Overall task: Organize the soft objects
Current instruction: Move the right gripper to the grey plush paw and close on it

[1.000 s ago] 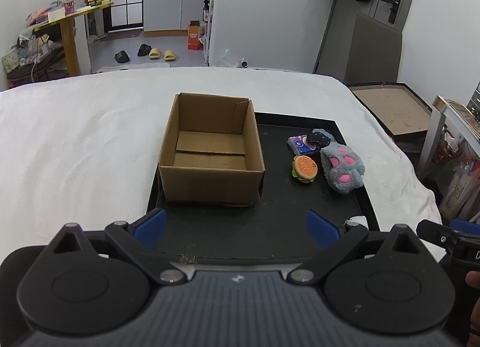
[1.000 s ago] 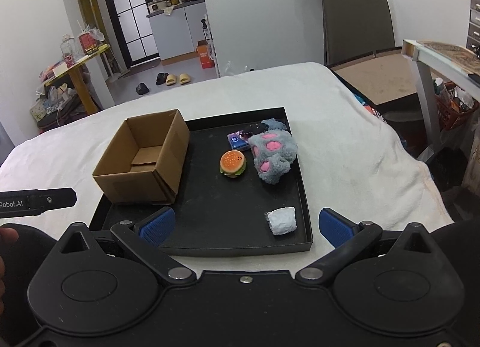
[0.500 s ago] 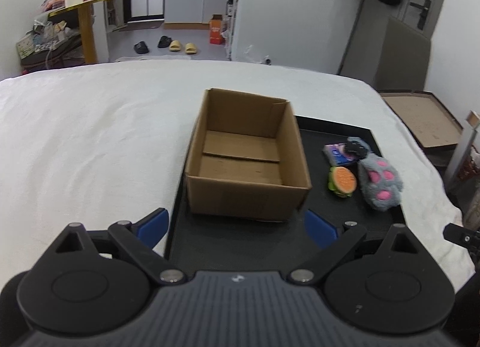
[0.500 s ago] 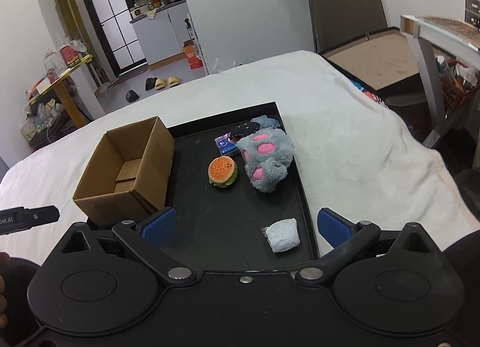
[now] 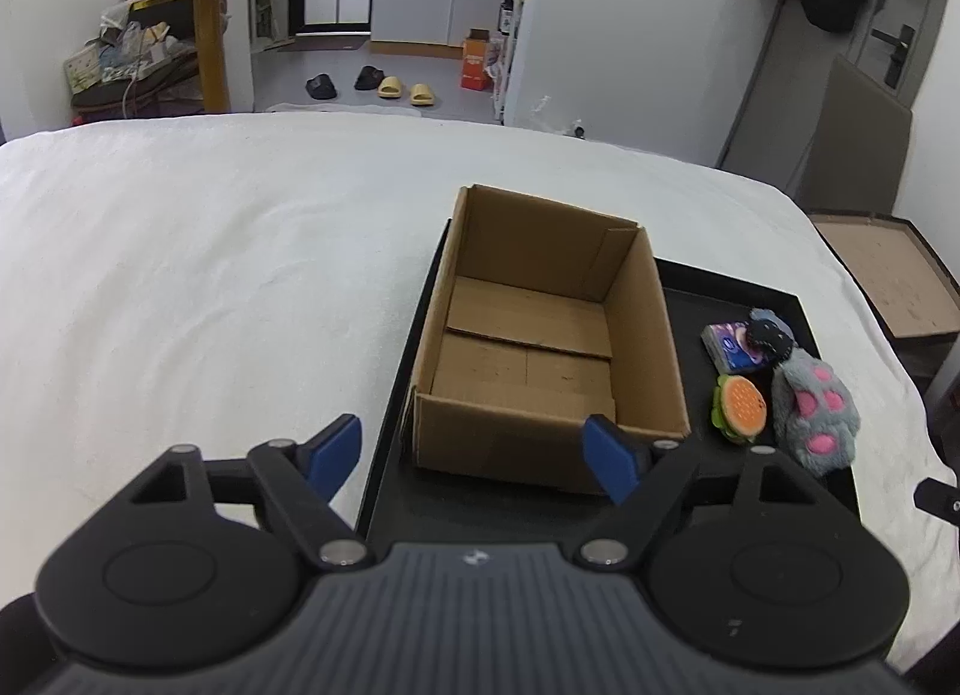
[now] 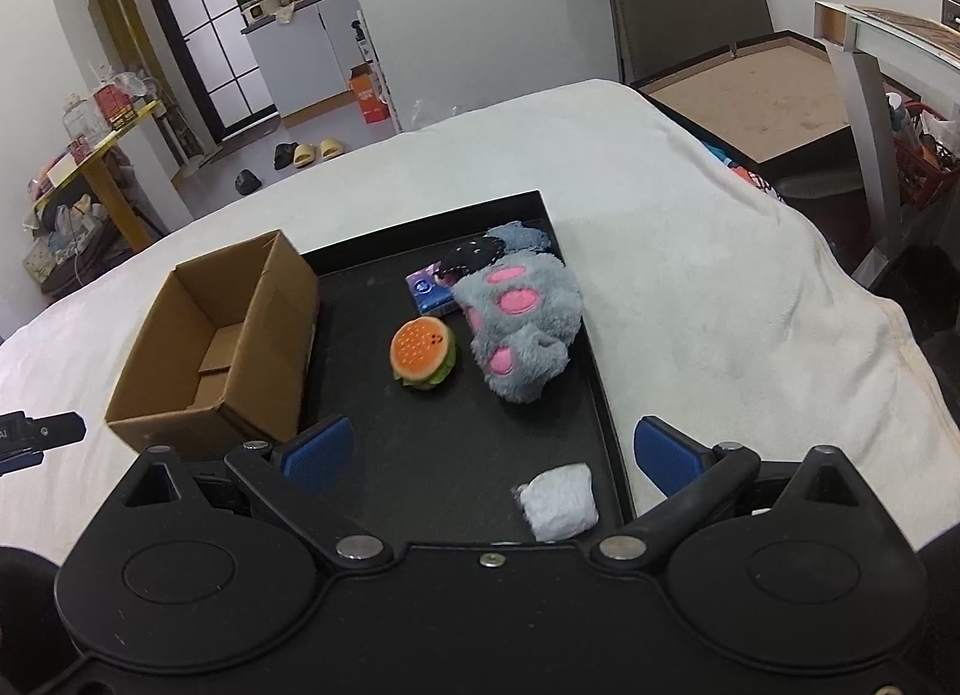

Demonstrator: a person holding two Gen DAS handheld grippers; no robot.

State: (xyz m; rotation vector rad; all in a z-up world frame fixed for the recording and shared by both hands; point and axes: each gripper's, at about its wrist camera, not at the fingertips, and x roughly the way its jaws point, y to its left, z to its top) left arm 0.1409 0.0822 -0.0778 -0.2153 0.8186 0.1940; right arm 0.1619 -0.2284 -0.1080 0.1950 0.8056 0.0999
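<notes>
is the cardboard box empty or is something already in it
Empty. The left wrist view looks straight into the open cardboard box and shows only its bare floor flaps. The burger toy and paw plush lie outside on the tray.

Grey paw plush (image 6: 521, 329), burger toy (image 6: 422, 352) lie beside open cardboard box (image 6: 219, 341).

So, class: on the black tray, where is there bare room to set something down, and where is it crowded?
Bare floor inside the cardboard box. Bare black tray between burger toy and white wad. Crowded at the far right corner: paw plush, blue packet and a dark item touch.
</notes>
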